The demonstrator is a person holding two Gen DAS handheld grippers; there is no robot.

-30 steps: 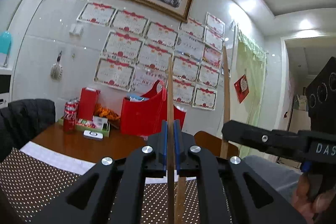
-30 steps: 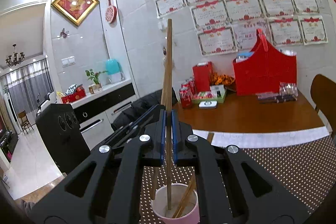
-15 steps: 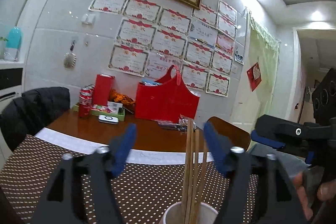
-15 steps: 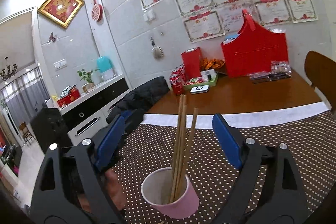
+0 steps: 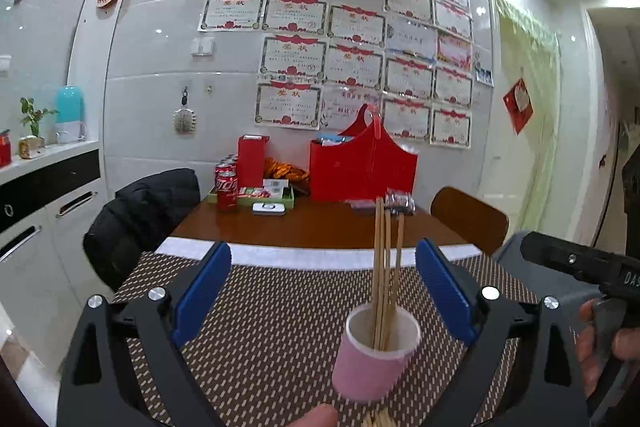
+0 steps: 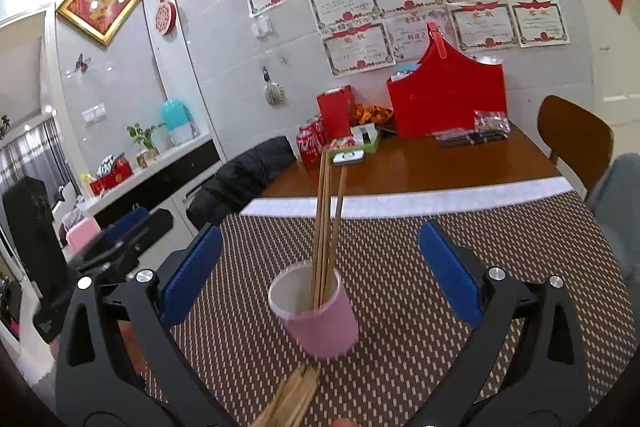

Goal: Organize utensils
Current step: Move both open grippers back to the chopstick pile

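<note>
chopsticks (image 5: 385, 267) upright, pink cup (image 5: 372, 359)

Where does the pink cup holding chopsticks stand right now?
In both wrist views the pink cup stands upright on the dotted placemat, low and centre, with loose chopsticks lying just in front of it.

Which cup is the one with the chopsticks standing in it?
Find the brown dotted placemat at the near end of the wooden table. The pink cup stands on it, white inside, with wooden chopsticks poking straight up. It is the only cup on the mat; loose chopsticks lie flat in front.
</note>
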